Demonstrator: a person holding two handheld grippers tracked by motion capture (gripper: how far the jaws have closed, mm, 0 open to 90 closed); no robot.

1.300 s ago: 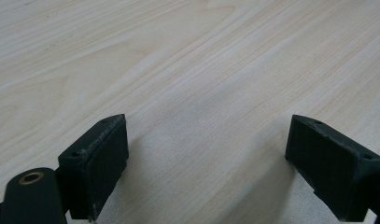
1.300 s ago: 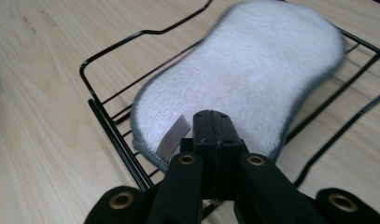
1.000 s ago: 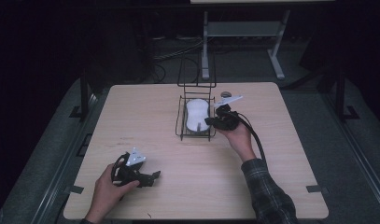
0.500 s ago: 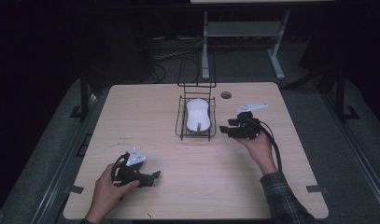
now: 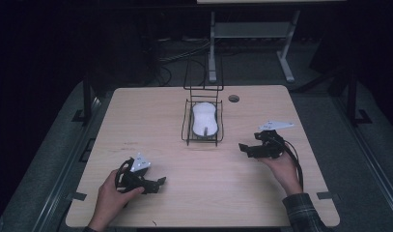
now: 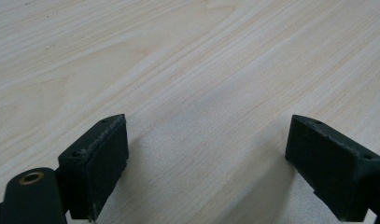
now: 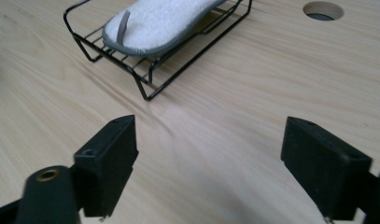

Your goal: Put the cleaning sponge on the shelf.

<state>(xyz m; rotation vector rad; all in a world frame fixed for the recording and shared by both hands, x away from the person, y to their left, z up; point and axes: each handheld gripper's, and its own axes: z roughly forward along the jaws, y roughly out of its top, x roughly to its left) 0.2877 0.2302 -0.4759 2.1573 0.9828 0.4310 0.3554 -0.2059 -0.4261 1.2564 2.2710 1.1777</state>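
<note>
The light wooden table (image 5: 160, 121) carried the work, with a round cable hole (image 5: 233, 98) near its far edge. At the middle of the far half stood the black wire basket (image 5: 187, 123), with a tall wire back rising at its far end. Inside it lay the white oval sponge pad with grey edging (image 5: 205, 119), flat on the wire floor and touched by neither tool.

The chief change was at the right gripper (image 5: 243, 147). A second ago it stood at the basket's right side with its tip at the pad; it had since drawn back toward the near right part of the table and was well apart from the basket. Its jaws had just been opening and stood wide, with only bare wood between them in the right gripper view (image 7: 206, 168); the basket and pad showed ahead of it there (image 7: 159, 21).

The left gripper (image 5: 160, 181) lay near the near left corner, in the same place as before, jaws wide over bare wood (image 6: 206, 158).

In my judgement the pad had been released into the basket and the placing step was complete. The right hand (image 5: 281, 166) appeared to be clearing away. Nothing was held by either tool.
</note>
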